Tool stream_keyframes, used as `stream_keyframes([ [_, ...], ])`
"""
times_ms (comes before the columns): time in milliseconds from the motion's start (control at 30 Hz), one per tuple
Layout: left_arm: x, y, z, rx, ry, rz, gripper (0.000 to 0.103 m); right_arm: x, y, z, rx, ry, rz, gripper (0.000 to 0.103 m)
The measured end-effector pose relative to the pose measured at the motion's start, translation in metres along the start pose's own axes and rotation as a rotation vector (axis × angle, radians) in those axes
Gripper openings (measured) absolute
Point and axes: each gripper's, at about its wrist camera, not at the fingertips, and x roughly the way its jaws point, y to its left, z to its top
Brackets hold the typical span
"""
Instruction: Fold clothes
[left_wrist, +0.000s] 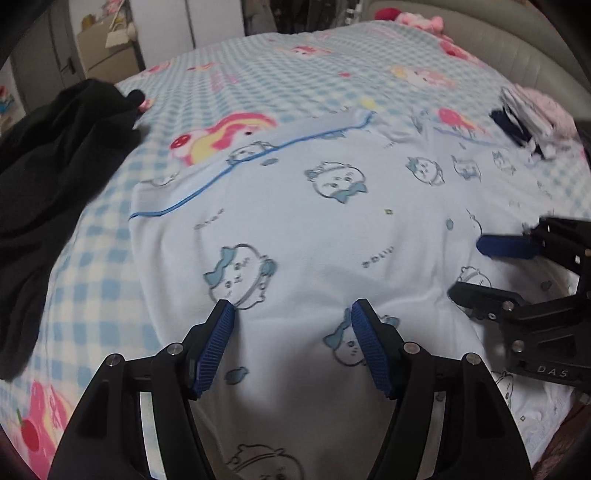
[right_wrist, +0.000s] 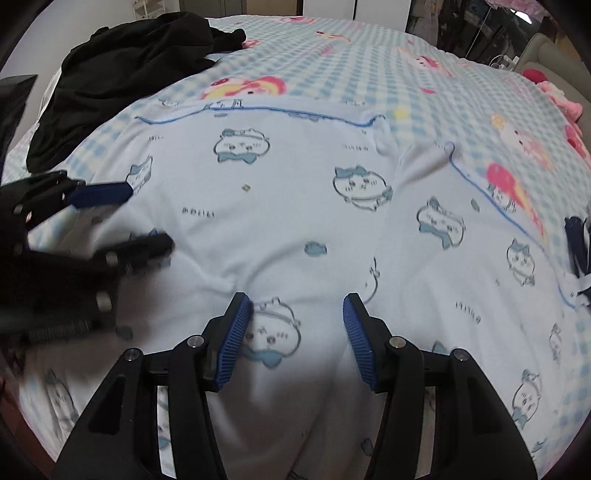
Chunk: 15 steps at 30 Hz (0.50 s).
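Note:
A light blue pyjama garment printed with cartoon animals lies spread flat on the bed, a dark blue piped hem along its far edge. My left gripper is open just over the garment's near part, nothing between its blue pads. My right gripper is open too, low over the same cloth a little to the right. Each gripper shows in the other's view: the right gripper comes in from the right edge, and the left gripper comes in blurred from the left edge.
A blue-and-white checked blanket with pink cartoon prints covers the bed. A black garment is heaped at the left. A small navy and white item lies at the right. Pink plush toys sit by the padded headboard.

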Motion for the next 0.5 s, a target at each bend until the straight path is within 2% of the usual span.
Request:
stream_keyframes([
  [167,-0.013,0.026,0.01,-0.105,-0.069,-0.065,0.069,-0.017,-0.007,0.02,0.023,-0.046,0.03,0.054],
  [233,-0.01,0.023,0.018,-0.083,-0.062,-0.072,0.069,-0.018,-0.009,0.033,0.029,-0.068,0.033,0.054],
  [333,0.003,0.016,0.027,-0.036,-0.025,-0.069,0.069,-0.005,-0.011,0.048,0.038,-0.05,0.026,0.054],
  [433,0.02,0.007,0.034,0.018,0.026,-0.06,0.069,-0.007,-0.019,0.047,0.053,-0.049,0.031,0.054],
  [500,0.023,0.014,0.034,0.007,0.031,-0.068,0.07,-0.008,-0.024,0.047,0.063,-0.049,0.034,0.054],
])
